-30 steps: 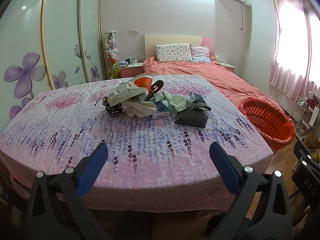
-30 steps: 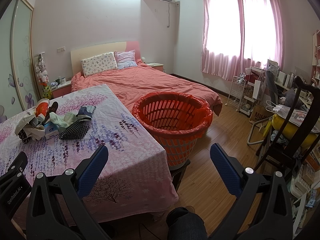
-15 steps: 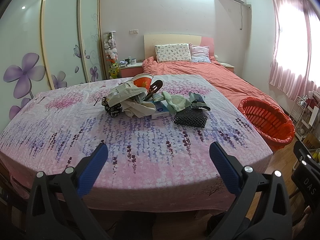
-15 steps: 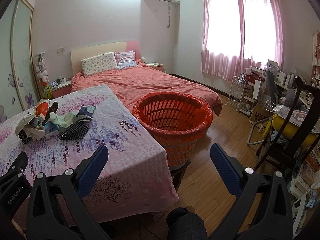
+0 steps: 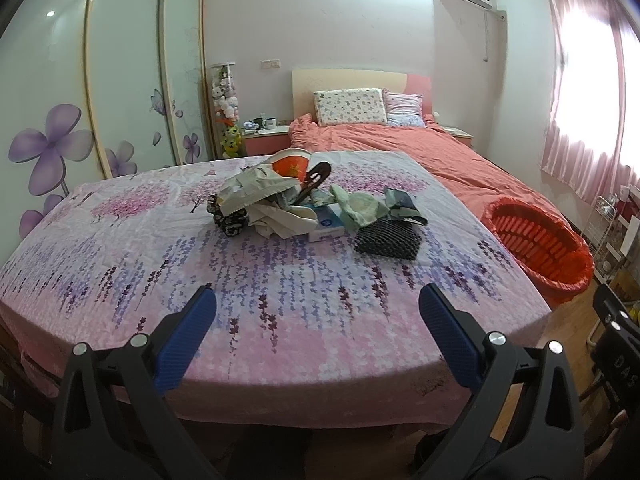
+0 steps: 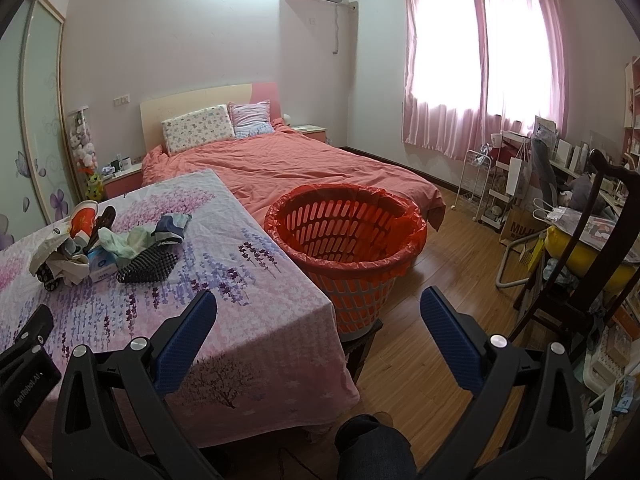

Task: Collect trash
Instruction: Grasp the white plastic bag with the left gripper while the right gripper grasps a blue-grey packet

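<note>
The trash pile [image 5: 308,206] sits bunched near the middle of the tabletop [image 5: 280,300], which is draped in a pink and purple floral cloth: a crumpled paper bag [image 5: 256,190], an orange paper bowl [image 5: 290,166], a small blue-and-white box [image 5: 326,226], a pale green wad [image 5: 358,208], a black dotted pouch [image 5: 388,238] and a little black-and-white patterned piece [image 5: 228,218], all touching or overlapping. The orange basket [image 6: 344,240], lined with an orange bag, stands on the floor just beside the tabletop's right edge, well apart from the pile. The left tongs [image 5: 318,314] hang wide open and empty over the near part of the tabletop, short of the pile; the right tongs [image 6: 318,316] are equally spread and empty, aimed between the tabletop's corner and the basket. The likeliest trouble is the tangle itself: closing on one piece may drag neighbours along or pinch the loose cloth and pull it. Light scraps could slip from the pads on the way across the gap and land on the wooden floor [image 6: 420,340]. The liner's slack rim may fold inward under a drop. Readable writing is scarce: "GenRobot.AI" on the left tool's body seen from the right wrist view, "DAS" on the right tool at the left view's edge, and "MUJI" partly visible on a brown paper bag [image 6: 520,230] by the desk; the box's print is too small to read.
</note>
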The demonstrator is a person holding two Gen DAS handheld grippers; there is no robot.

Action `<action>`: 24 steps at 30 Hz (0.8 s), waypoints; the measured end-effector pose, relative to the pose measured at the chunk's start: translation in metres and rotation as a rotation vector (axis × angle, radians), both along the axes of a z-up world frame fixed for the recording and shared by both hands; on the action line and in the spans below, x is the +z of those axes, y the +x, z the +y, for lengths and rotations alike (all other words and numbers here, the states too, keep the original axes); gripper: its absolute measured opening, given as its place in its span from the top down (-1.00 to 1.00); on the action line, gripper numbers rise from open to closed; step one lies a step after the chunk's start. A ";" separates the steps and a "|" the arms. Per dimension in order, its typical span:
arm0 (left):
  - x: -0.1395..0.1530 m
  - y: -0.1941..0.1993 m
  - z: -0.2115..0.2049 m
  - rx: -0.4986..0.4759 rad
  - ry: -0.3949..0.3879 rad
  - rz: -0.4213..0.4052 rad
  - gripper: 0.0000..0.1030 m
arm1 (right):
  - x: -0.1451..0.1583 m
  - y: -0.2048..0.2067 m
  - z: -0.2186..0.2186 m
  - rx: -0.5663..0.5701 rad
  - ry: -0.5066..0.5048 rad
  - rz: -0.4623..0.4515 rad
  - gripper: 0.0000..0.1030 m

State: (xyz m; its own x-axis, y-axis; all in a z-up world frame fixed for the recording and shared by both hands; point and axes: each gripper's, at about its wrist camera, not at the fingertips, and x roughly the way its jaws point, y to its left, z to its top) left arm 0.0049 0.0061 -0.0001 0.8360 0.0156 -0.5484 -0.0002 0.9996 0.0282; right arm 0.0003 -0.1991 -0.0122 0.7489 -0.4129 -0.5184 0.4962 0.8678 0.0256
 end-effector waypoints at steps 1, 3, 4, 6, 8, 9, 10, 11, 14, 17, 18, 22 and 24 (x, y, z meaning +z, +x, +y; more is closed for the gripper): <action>0.001 0.005 0.002 0.005 -0.003 0.000 -0.93 | -0.001 0.001 -0.002 0.003 0.008 -0.003 -0.96; 0.000 0.013 0.010 0.022 -0.010 0.002 -0.93 | -0.004 0.007 -0.005 0.008 0.021 -0.012 -0.96; -0.001 0.016 0.015 0.033 -0.016 0.003 -0.93 | -0.003 0.008 -0.005 0.012 0.026 -0.018 -0.96; -0.004 0.024 0.024 0.048 -0.029 0.009 -0.93 | -0.004 0.013 -0.005 0.023 0.040 -0.037 -0.96; -0.005 0.034 0.037 0.058 -0.042 0.014 -0.93 | -0.005 0.019 -0.001 0.042 0.050 -0.049 -0.96; -0.005 0.037 0.039 0.062 -0.044 0.014 -0.93 | -0.006 0.024 0.000 0.059 0.056 -0.051 -0.96; -0.005 0.042 0.044 0.069 -0.046 0.014 -0.93 | -0.006 0.029 0.001 0.071 0.059 -0.050 -0.96; -0.004 0.047 0.048 0.071 -0.050 0.012 -0.93 | -0.006 0.034 0.003 0.084 0.061 -0.048 -0.96; -0.002 0.060 0.058 0.075 -0.050 0.002 -0.93 | -0.004 0.054 0.010 0.132 0.060 -0.057 -0.96; 0.000 0.075 0.066 0.085 -0.044 -0.013 -0.93 | -0.002 0.079 0.014 0.170 0.069 -0.055 -0.96; 0.000 0.080 0.070 0.088 -0.047 -0.016 -0.93 | -0.001 0.093 0.016 0.193 0.079 -0.048 -0.96; 0.001 0.103 0.083 0.088 -0.066 -0.006 -0.93 | 0.001 0.126 0.023 0.249 0.089 -0.043 -0.95; 0.001 0.113 0.088 0.080 -0.086 0.003 -0.93 | 0.000 0.145 0.027 0.276 0.095 -0.034 -0.89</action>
State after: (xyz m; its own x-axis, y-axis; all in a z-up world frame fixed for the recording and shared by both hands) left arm 0.1181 0.0938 0.0006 0.8322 0.0352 -0.5533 -0.0801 0.9951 -0.0572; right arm 0.1456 -0.1721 -0.0123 0.8438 -0.1422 -0.5174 0.2392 0.9628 0.1256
